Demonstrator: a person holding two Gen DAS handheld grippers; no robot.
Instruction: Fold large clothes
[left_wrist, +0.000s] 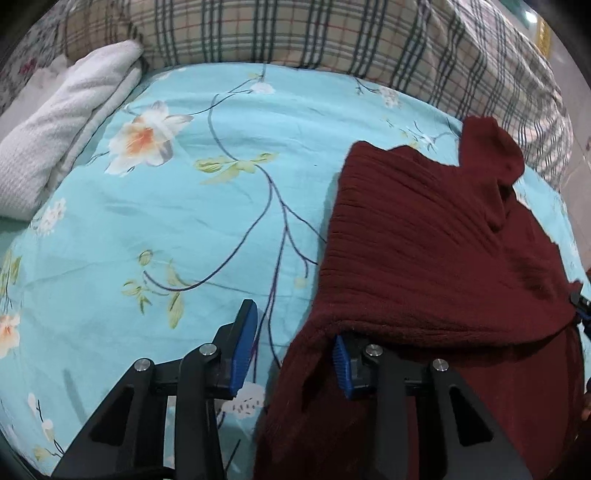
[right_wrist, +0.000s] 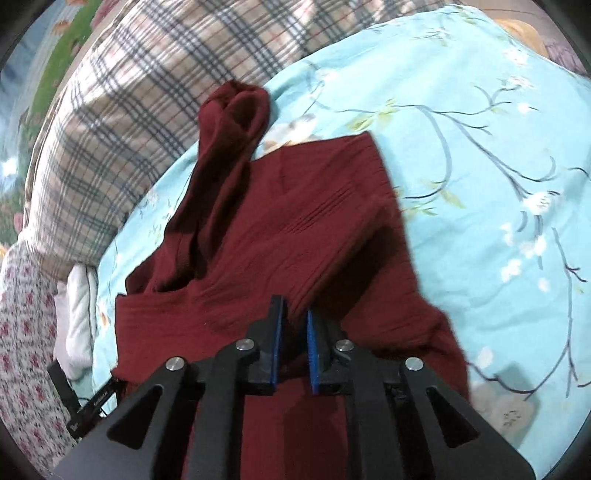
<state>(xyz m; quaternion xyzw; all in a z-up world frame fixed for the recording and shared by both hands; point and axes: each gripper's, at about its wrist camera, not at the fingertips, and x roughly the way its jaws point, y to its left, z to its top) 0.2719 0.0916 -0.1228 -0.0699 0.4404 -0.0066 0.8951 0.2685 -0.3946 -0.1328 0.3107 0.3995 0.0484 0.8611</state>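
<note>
Dark red ribbed knit sweater lies on the turquoise floral bedsheet, toward the right side of the bed in the left wrist view, its near hem spilling off the near edge. One sleeve or neck end runs to the far side and nearly meets the plaid beige and green quilt bunched along the far edge.

Left gripper: jaws spread, sheet visible in the gap. Right-hand finger is draped by the sweater's near left edge; left-hand finger stands clear on the sheet. Nothing is pinched.

Right gripper: jaws nearly pressed together over the near middle of the sweater. A ridge of knit rises toward the narrow gap; whether the pads actually bite it cannot be told.

Risks, as judged:
- If the right gripper's hold is thin, a lift could shed the knit and leave the fold skewed.
- Cloth draped on one left finger may drag or snag when that hand shifts, and pull the edge out of line.
- Overhanging hem is heavy and may slide the garment toward the near side.
- The far sleeve may catch against the quilt.

Room: wide bare sheet left of the sweater. White textured folded towel sits far left, well apart. Little margin on the right and near sides.
</note>
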